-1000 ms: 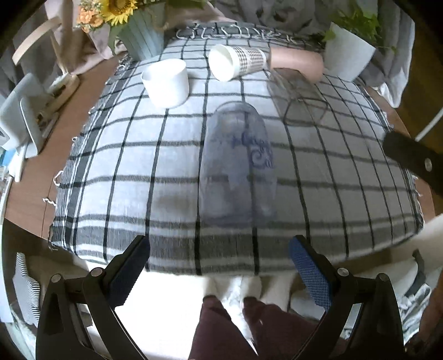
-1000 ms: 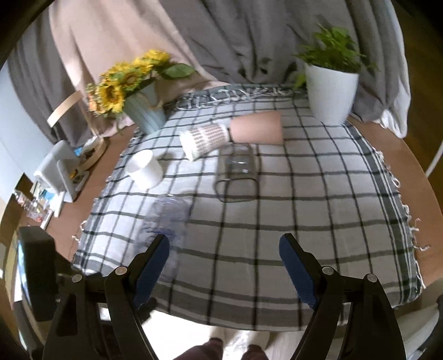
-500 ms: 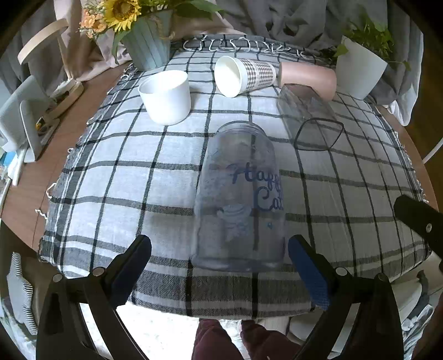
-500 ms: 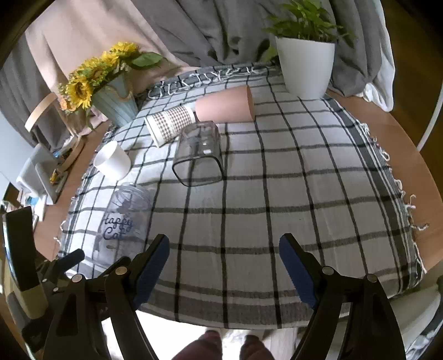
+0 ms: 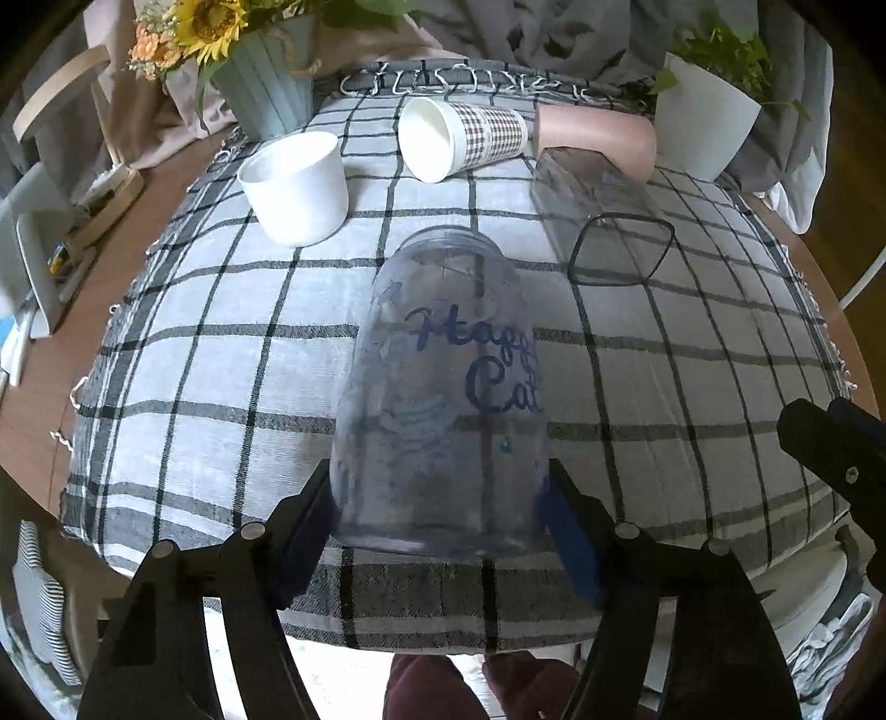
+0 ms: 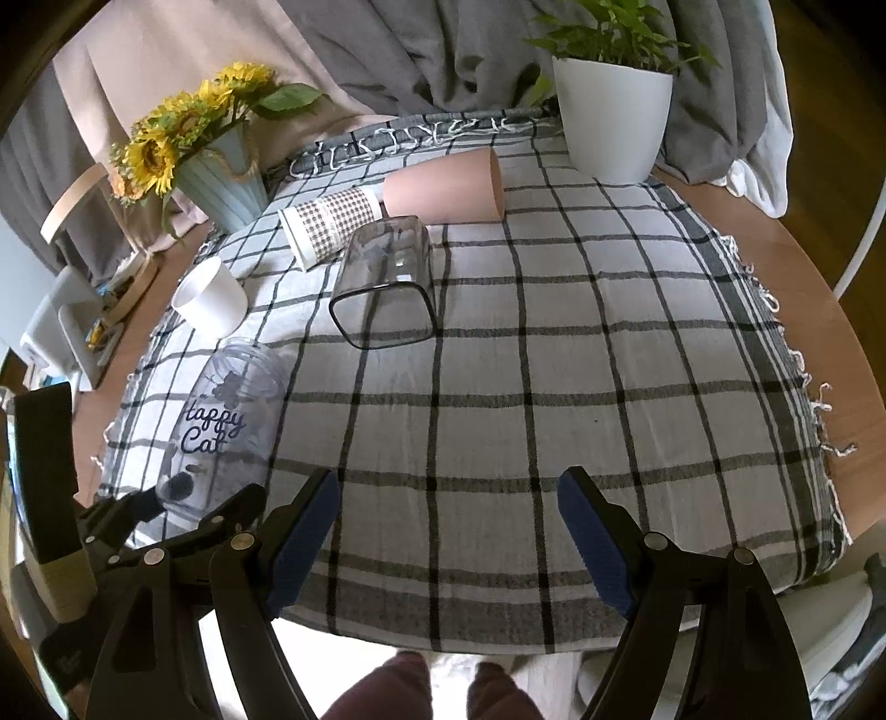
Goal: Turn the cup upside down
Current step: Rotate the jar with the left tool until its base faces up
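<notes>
- Fingers (image 5: 310, 515) of the left gripper (image 5: 437, 531) flank the base of the clear "Happy Cat" cup (image 5: 443, 399), seemingly touching it.
- That cup lies sideways on the checked cloth (image 5: 194, 354), near its front edge.
- Right gripper (image 6: 448, 531) gapes wide above the cloth, holding nothing.

The clear cup (image 5: 443, 399) covered the left claw's (image 5: 437, 523) fingertips, so contact was unclear. Its lettering curved out of sight after "Happ" and "Cat". The checked cloth (image 6: 554, 387) hid most of the tabletop (image 6: 775, 266). The frame's edge cropped the sunflowers (image 5: 205, 22).
</notes>
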